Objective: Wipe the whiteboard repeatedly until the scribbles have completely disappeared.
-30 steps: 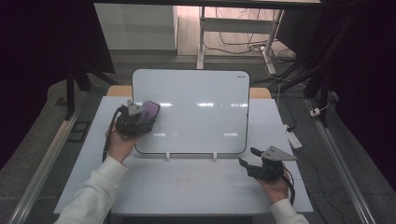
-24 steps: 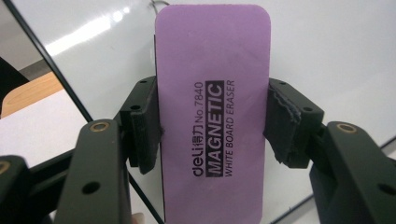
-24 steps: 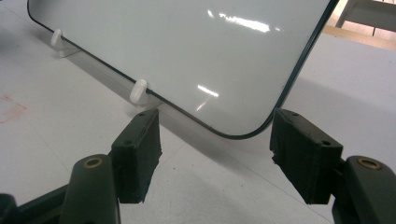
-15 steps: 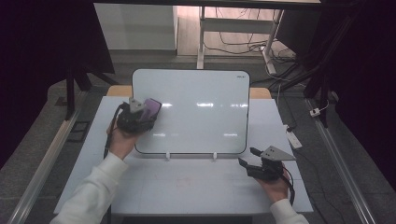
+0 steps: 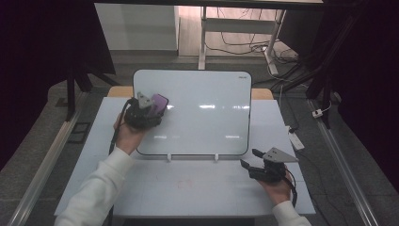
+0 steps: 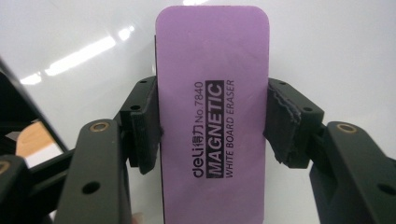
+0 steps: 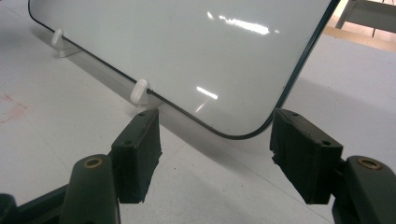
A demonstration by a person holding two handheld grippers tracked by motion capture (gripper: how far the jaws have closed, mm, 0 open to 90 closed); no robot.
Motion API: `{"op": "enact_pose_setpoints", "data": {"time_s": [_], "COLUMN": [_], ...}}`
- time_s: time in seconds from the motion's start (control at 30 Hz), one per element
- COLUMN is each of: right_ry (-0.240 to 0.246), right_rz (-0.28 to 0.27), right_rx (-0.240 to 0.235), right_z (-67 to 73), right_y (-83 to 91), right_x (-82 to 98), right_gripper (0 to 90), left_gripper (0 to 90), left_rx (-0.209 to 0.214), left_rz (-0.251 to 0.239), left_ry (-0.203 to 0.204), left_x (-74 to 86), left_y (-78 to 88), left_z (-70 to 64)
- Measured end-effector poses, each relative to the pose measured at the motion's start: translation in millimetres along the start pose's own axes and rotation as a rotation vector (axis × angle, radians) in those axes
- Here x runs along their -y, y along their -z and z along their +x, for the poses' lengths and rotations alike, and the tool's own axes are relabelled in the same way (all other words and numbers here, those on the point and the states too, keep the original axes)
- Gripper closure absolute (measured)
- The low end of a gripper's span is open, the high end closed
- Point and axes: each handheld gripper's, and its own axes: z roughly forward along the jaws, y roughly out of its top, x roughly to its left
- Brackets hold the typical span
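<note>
**Purple eraser clamped against a glossy whiteboard**

Left tongs (image 5: pixel 151 109) clamped on a purple eraser (image 6: pixel 212 98), pads pressing both long edges. Rounded-corner rectangle, matte and smooth, printed in black along its length: "deli No.7840 MAGNETIC WHITE BOARD ERASER". Held over the upper left part of the whiteboard (image 5: pixel 207 117), flat back turned toward the camera; whether the underside touches the board, cannot tell. Left hand (image 5: pixel 128 134) wrapped around the dark body, white sleeve (image 5: pixel 96 186) trailing toward the near edge.

Whiteboard glossy, streaked with bright light reflections, rounded at the corners, rimmed by a thin dark edge. Propped on small white plastic clips (image 7: pixel 139 90) along its lower edge, leaning back on the pale, matte bench (image 5: pixel 188 181). A faint reddish smudge (image 7: pixel 11 108) on the bench surface in front of the board.

Right tongs (image 5: pixel 250 159) spread apart, holding nothing, just off the board's lower right corner. Pads (image 7: pixel 140 149) black, blocky, rubbery, with ragged worn edges. Right hand (image 5: pixel 276 184) resting on the bench, grey three-cornered plate on top of the tool.
</note>
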Motion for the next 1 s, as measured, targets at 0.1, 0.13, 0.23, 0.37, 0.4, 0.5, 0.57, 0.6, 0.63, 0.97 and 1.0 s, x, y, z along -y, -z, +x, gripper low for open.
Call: {"op": "enact_pose_setpoints", "data": {"time_s": [0.1, 0.13, 0.23, 0.37, 0.4, 0.5, 0.57, 0.6, 0.63, 0.97, 1.0], "right_ry": [0.002, -0.001, -0.001, 0.000, -0.001, 0.000, -0.003, -0.001, 0.000, 0.003, 0.004], "right_rz": [-0.005, -0.006, -0.006, -0.005, -0.007, -0.008, -0.011, -0.009, -0.010, -0.008, -0.008], "right_rx": [0.003, 0.003, 0.003, 0.005, 0.004, 0.009, 0.009, 0.010, 0.009, 0.009, 0.010], "right_z": [0.0, 0.1, 0.1, -0.1, 0.0, -0.4, -0.7, -0.7, -0.5, -0.3, -0.3], "right_y": [1.1, 1.4, 1.3, 1.5, 1.7, 2.9, 2.9, 2.7, 2.5, 1.9, 2.0], "right_x": [-0.6, -0.8, -0.8, -0.8, -0.8, -1.1, -1.1, -1.1, -1.2, -1.7, -1.7], "right_gripper": [32.6, 32.6, 32.6, 32.6, 32.6, 32.7, 32.6, 32.6, 32.6, 32.6, 32.6], "left_gripper": [41.3, 41.2, 41.2, 41.2, 41.2, 41.2, 41.2, 41.2, 41.2, 41.2, 41.2], "left_rx": [0.027, 0.031, 0.043, 0.073, 0.075, 0.063, 0.055, 0.057, 0.058, 0.038, 0.038], "left_rz": [0.011, 0.012, 0.017, 0.040, 0.042, 0.045, 0.039, 0.036, 0.032, -0.013, -0.016], "left_ry": [-0.007, -0.011, -0.015, -0.008, -0.001, 0.016, 0.040, 0.053, 0.066, 0.082, 0.083], "left_x": [18.1, 24.4, 40.3, 54.7, 58.3, 66.5, 68.1, 67.4, 65.8, 20.5, 16.5], "left_y": [1.0, 1.3, 2.7, 5.7, 6.6, 10.5, 12.5, 13.1, 13.4, 7.4, 6.3], "left_z": [-9.7, -12.5, -18.9, -18.6, -17.5, -11.2, -5.0, -1.5, 1.3, 15.0, 15.2]}}
